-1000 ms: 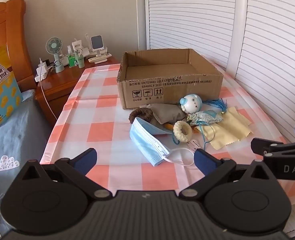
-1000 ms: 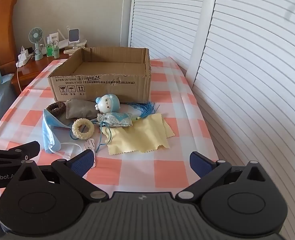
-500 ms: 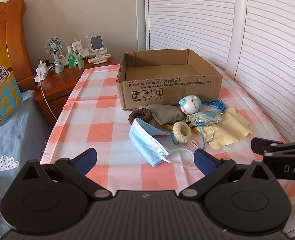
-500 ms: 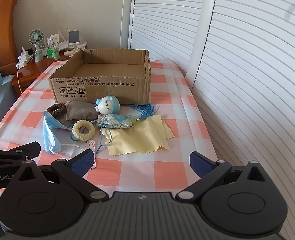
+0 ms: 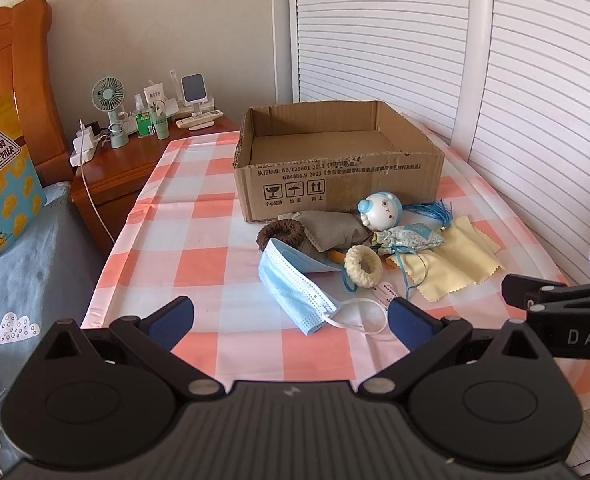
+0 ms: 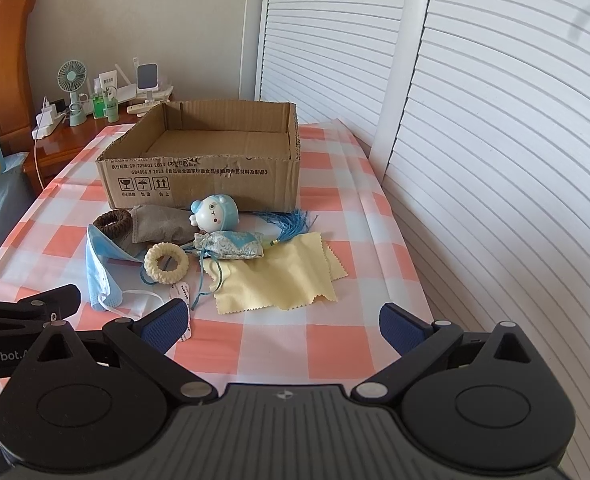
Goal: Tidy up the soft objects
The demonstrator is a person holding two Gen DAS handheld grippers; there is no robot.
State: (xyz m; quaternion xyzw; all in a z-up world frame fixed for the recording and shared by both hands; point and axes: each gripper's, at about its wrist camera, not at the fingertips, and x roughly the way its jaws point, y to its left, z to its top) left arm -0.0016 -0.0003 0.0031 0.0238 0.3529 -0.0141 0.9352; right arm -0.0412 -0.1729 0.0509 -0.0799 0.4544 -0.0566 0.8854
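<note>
Pink-and-white checked cloth covers the table [image 6: 335, 344]; brown cardboard box [image 6: 203, 184], pale yellow cloth [image 6: 279, 280], light blue face mask [image 5: 295, 284].

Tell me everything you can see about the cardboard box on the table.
The cardboard box is brown corrugated card, shallow and open-topped, with a ragged torn front rim. Its front wall carries black printed Chinese text, standard codes and three handling symbols. It looks empty and stands upright on the pink-checked tablecloth, at the far end, behind the pile of soft things. The grey pouch lies at its front wall, seemingly touching it.
</note>
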